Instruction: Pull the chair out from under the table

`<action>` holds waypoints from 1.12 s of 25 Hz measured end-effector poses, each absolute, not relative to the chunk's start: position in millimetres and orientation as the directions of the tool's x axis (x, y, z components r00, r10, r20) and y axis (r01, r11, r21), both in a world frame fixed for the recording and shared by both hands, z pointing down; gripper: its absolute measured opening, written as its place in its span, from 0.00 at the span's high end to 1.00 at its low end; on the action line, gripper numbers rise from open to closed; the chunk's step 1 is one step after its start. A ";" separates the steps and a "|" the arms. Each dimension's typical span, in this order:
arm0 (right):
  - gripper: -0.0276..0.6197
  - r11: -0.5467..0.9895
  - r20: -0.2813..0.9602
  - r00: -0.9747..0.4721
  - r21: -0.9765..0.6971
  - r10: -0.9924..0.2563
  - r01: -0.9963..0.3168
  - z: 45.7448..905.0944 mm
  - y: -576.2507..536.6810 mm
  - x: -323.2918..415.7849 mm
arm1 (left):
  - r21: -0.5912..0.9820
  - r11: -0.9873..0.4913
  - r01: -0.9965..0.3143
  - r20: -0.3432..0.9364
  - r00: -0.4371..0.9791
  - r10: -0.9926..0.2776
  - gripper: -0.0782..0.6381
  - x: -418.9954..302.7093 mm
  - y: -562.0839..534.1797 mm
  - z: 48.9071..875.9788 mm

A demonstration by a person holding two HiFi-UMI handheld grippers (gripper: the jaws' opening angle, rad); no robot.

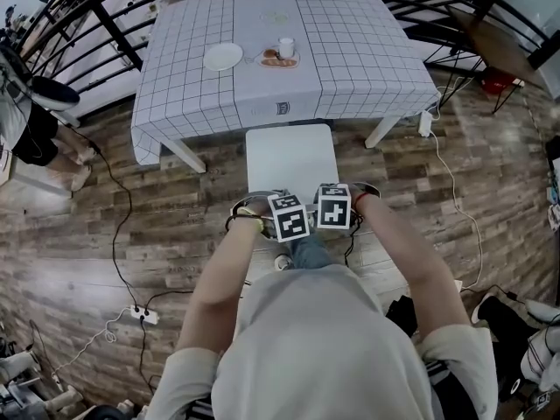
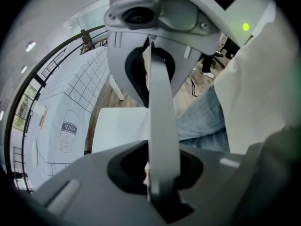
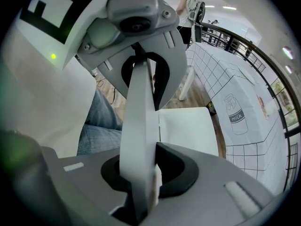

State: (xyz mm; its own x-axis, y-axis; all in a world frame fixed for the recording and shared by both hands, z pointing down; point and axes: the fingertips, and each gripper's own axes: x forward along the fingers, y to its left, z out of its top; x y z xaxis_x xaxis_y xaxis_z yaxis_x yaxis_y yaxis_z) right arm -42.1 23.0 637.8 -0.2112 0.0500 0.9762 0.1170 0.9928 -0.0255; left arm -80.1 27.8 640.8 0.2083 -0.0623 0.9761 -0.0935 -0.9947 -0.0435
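Chair (image 1: 290, 157): white seat on the wood floor (image 1: 157, 234), just in front of the worktop (image 1: 350, 51). The seat's far edge sits about at the hem of the check cloth, the backrest toward the person. The seat looks mostly out from under already; I can't tell whether the front legs are clear of the cloth.

Both grippers are on the top rail of the backrest (image 2: 162, 107), side by side and pointing steeply down. Left gripper (image 1: 289, 219): fingers narrow, clamped on the rail, which runs straight through them in the left gripper view. Right gripper (image 1: 333, 206): same, fingers narrow and pinched on that rail (image 3: 138, 112).

Progress: grasp done, pull looks well along. What's left is probably a short last drag toward the person, then letting go.

On the worktop: plate (image 1: 223, 56) and cup (image 1: 286, 47), well away from the chair. Cable and power strip (image 1: 144, 315) lie on the floor to the left.
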 end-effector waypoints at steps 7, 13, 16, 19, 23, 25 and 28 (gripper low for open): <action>0.84 0.993 0.976 -0.211 -0.027 0.051 0.115 638.7 37.9 -40.6 | -0.046 -0.994 -0.097 0.976 0.208 -0.065 0.78 -78.8 42.7 641.4; 0.84 0.993 0.975 -0.214 -0.033 0.056 0.112 638.8 52.2 -39.6 | -0.043 -0.994 -0.096 0.976 0.210 -0.063 0.78 -77.3 56.8 641.6; 0.84 0.993 0.975 -0.215 -0.035 0.058 0.111 639.3 59.7 -38.9 | -0.041 -0.994 -0.096 0.976 0.208 -0.061 0.78 -76.9 64.7 642.1; 0.84 0.993 0.974 -0.218 -0.039 0.062 0.110 638.9 66.8 -38.3 | -0.043 -0.994 -0.096 0.976 0.209 -0.062 0.79 -75.8 71.4 641.7; 0.84 0.993 0.973 -0.220 -0.043 0.065 0.106 638.6 75.1 -37.4 | -0.043 -0.994 -0.096 0.976 0.210 -0.062 0.78 -75.1 79.9 641.5; 0.84 0.994 0.973 -0.219 -0.044 0.066 0.105 638.5 78.9 -37.4 | -0.043 -0.994 -0.096 0.975 0.211 -0.062 0.78 -75.1 83.7 641.5; 0.84 0.994 0.973 -0.222 -0.043 0.066 0.103 638.6 84.4 -36.6 | -0.043 -0.995 -0.095 0.976 0.211 -0.062 0.79 -74.5 89.2 641.6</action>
